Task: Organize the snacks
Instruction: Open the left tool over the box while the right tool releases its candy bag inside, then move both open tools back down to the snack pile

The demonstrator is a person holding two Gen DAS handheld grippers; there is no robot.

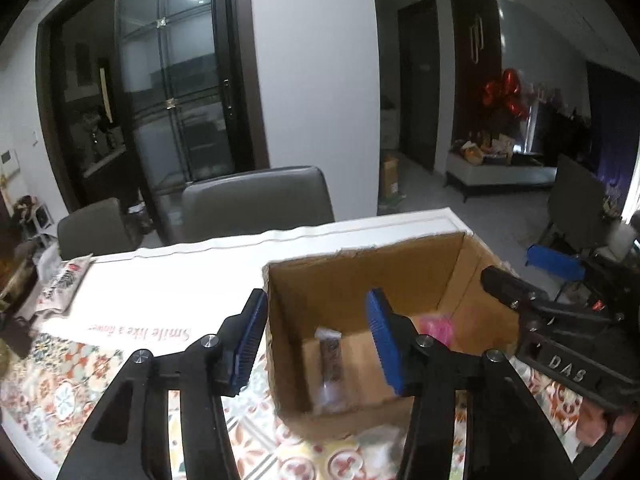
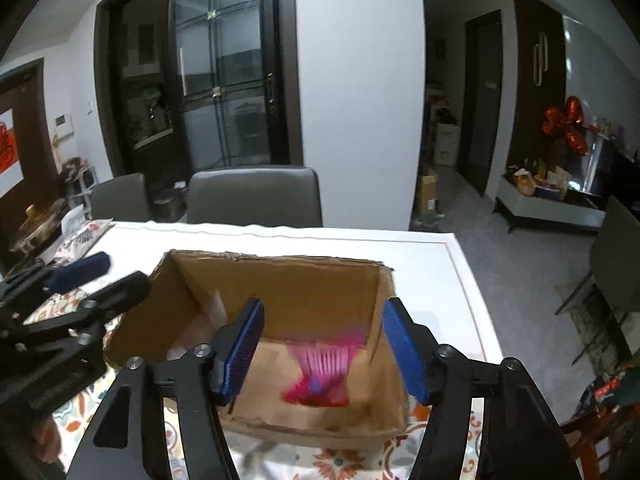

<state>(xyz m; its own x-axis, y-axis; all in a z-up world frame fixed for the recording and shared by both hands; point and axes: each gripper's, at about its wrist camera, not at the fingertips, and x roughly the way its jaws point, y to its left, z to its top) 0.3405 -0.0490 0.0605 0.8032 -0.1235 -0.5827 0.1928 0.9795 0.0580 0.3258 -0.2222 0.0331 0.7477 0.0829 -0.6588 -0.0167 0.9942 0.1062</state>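
A dining room at night: a white table (image 2: 420, 256) partly covered by a floral patterned cloth (image 1: 68, 396), two grey chairs (image 2: 256, 194) behind it, dark glass doors (image 2: 224, 92) beyond, and red foil balloons (image 2: 566, 122) above a low cabinet at the far right.

An open cardboard box (image 2: 280, 284) stands on the table where cloth meets bare top. Inside lie the snacks already gathered: a pink packet (image 2: 324, 372) toward the right wall, blurred in the right wrist view, and a slim dark bar in clear wrap (image 1: 331, 364) on the floor nearer the left wall.

Your left gripper (image 1: 316, 344) is spread wide and carries nothing; its left blue pad sits outside the box's left wall and its right pad over the interior, so the jaws straddle that wall. Your right gripper (image 2: 324, 350) is likewise wide and empty, poised over the box above the pink packet.

Likely faults from here:
- The box looks light and its rim is ragged; a pad catching the left wall could drag or tip it.
- The two tools are close together over one opening, so you risk knocking them together.
- The cloth could shift under a pushed box.
- Another packet (image 1: 60, 284) lies well apart at the far left of the table; reaching for it across the box invites a snag.
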